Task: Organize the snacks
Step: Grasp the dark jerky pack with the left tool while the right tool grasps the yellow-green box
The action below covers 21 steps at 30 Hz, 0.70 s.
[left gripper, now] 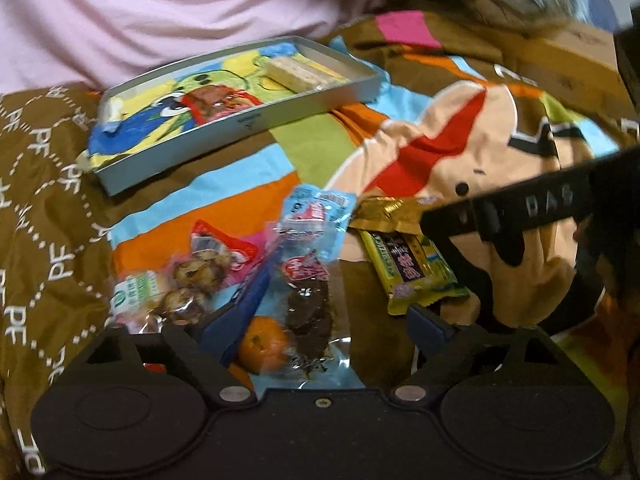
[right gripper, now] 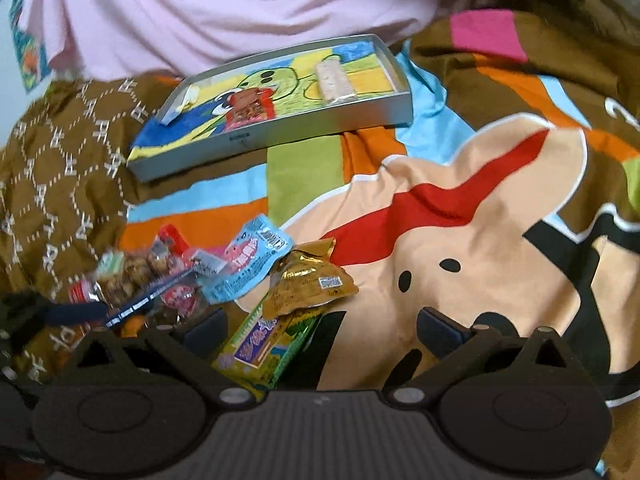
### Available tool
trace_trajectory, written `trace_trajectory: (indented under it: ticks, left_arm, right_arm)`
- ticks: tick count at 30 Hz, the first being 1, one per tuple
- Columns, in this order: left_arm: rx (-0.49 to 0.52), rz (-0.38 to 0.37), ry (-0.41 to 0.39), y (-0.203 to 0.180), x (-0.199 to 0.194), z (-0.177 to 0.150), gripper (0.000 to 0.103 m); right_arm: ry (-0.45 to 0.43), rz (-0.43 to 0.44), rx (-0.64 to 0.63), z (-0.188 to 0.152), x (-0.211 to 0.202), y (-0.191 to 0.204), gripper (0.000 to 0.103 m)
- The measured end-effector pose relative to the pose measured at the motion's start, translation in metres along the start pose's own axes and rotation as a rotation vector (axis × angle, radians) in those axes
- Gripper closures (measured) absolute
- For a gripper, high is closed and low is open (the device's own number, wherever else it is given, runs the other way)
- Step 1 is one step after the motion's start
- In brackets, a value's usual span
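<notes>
While both tongs [left gripper: 320,312] [right gripper: 320,328] gape released, crinkly bright snack packets [left gripper: 316,236] lie heaped beside an orange [left gripper: 262,344].

The shallow tray [right gripper: 280,128] far across the bed looks like matt grey metal or card, its floor a printed cartoon sheet. Inside it lies a pale bar in clear glossy wrap [right gripper: 334,80] and a red shiny packet [right gripper: 250,110]. The bedcover [right gripper: 460,240] is soft matt cloth, brightly printed; the brown quilt [right gripper: 60,184] at left is matt and stitched. Near the cameras, the snack packets are glossy crinkled plastic film: a blue one [left gripper: 320,208], a gold foil-like one [right gripper: 308,284], a yellow-green one [left gripper: 416,268]. The mandarin [left gripper: 262,344] has dull, dimpled peel. The pink sheet [left gripper: 160,12] beyond is soft cloth.
</notes>
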<state>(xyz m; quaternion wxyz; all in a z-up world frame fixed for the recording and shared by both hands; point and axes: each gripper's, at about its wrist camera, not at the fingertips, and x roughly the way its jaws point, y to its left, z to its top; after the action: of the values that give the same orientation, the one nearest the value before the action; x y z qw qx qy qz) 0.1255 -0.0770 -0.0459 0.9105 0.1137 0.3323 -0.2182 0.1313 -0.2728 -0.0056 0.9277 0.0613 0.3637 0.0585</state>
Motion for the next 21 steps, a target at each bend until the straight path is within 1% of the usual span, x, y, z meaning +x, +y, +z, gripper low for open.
trace_trajectory:
  ticks: [1, 3, 5, 7, 11, 12, 17, 19, 21]
  left_arm:
    - [0.011, 0.0, 0.005, -0.002, 0.003, 0.001, 0.018]
    - [0.03, 0.001, 0.022, -0.005, 0.009, 0.002, 0.025]
    - [0.026, 0.01, 0.035, -0.004, 0.014, 0.003, 0.029]
    - [0.009, 0.011, 0.028, -0.001, 0.015, 0.004, 0.034]
    - [-0.057, 0.02, 0.028, 0.006, 0.02, 0.009, 0.053]
    - [-0.073, 0.024, 0.031, 0.008, 0.022, 0.01, 0.054]
    - [-0.096, 0.027, 0.044, 0.008, 0.029, 0.013, 0.053]
    - [-0.079, 0.02, 0.052, 0.006, 0.032, 0.013, 0.05]
    - [-0.077, 0.005, 0.053, 0.006, 0.033, 0.013, 0.042]
  right_arm:
    - [0.003, 0.005, 0.006, 0.0, 0.001, -0.001, 0.0]
    - [0.007, 0.011, 0.008, 0.0, 0.002, -0.001, 0.0]
    - [0.01, 0.017, 0.005, 0.0, 0.003, 0.001, 0.001]
    - [0.016, 0.024, 0.004, -0.001, 0.004, 0.002, 0.001]
    - [0.024, 0.025, 0.004, -0.001, 0.008, 0.004, 0.002]
    - [0.027, 0.023, 0.003, 0.0, 0.009, 0.005, 0.002]
    - [0.041, 0.021, 0.011, -0.001, 0.012, 0.003, 0.002]
    - [0.041, 0.018, 0.013, -0.001, 0.013, 0.003, 0.002]
    - [0.044, 0.018, 0.014, -0.001, 0.014, 0.003, 0.002]
